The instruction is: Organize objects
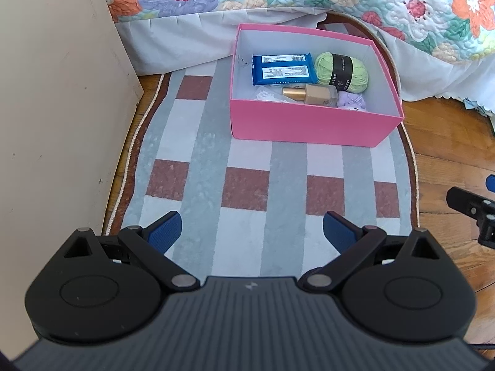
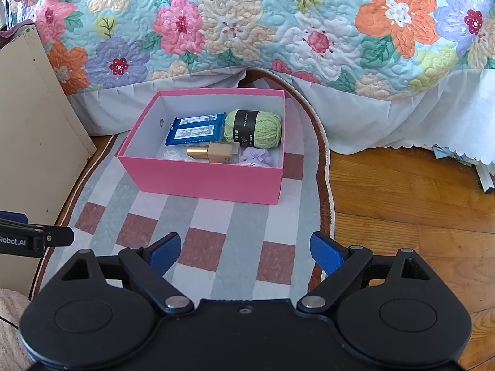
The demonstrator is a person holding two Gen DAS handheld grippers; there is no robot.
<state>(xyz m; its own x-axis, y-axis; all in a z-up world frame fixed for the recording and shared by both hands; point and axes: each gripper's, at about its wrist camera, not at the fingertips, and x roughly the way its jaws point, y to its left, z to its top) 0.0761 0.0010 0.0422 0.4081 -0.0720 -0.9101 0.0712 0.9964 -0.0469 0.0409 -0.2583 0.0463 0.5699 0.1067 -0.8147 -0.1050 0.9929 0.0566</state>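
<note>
Pink box (image 1: pixel 309 123) on rug, beyond both spread tools

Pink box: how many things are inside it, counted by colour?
In the pink box:
Blue: 1, wipes pack
Green: 1, yarn ball
Beige and gold: 1, bottle
Purple: 1, soft item
White: 1, small item
Total: 5
</note>
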